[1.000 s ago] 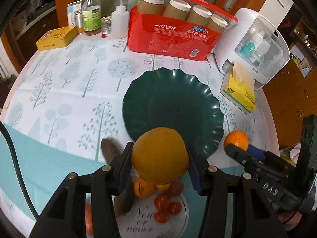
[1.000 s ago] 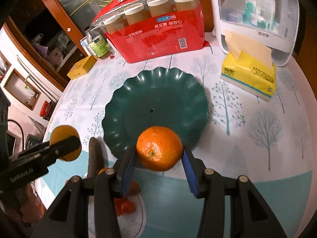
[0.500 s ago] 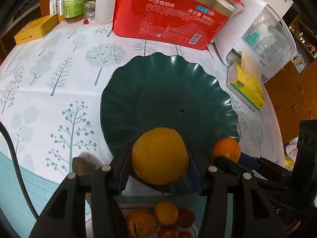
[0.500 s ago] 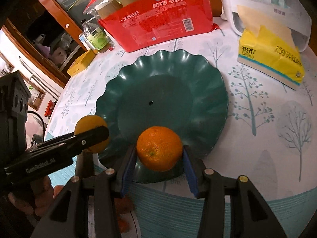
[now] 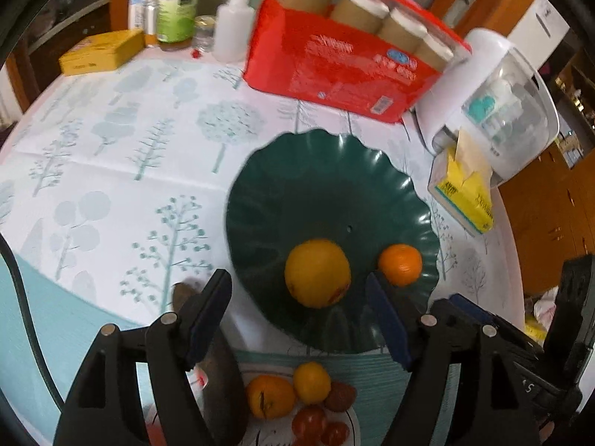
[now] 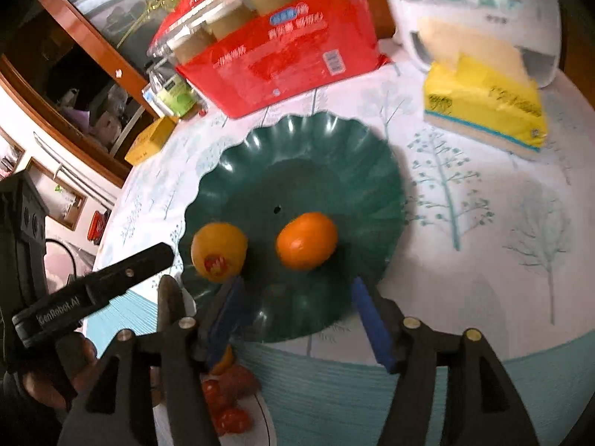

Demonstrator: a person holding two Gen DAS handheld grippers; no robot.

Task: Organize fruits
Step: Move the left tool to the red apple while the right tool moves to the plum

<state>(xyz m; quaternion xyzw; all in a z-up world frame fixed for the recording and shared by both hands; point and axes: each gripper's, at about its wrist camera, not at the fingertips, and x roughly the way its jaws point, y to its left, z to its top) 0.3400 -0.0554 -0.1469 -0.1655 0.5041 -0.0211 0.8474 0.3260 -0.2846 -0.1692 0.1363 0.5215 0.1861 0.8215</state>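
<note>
A dark green scalloped plate (image 5: pixel 327 171) (image 6: pixel 327 156) sits on the tree-print tablecloth. A large yellow-orange fruit (image 5: pixel 317 273) (image 6: pixel 218 252) and a smaller orange tangerine (image 5: pixel 400 264) (image 6: pixel 306 241) lie on its near part. My left gripper (image 5: pixel 299 291) is open and empty, just behind the yellow fruit. My right gripper (image 6: pixel 297 293) is open and empty, just behind the tangerine. A white plate (image 5: pixel 346 420) below the grippers holds an orange, a small yellow fruit, a lychee and cherry tomatoes.
A red pack of paper cups (image 5: pixel 346 59), a white dispenser (image 5: pixel 509 111) and a yellow tissue pack (image 5: pixel 465 193) stand behind and right of the green plate. Bottles (image 5: pixel 174 11) and a yellow tin (image 5: pixel 100 52) stand at the back left. A dark knife (image 5: pixel 215 356) lies by the white plate.
Both grippers have opened and let go of their fruits, which now lie on the green plate. Both grippers have pulled back and up a little.
</note>
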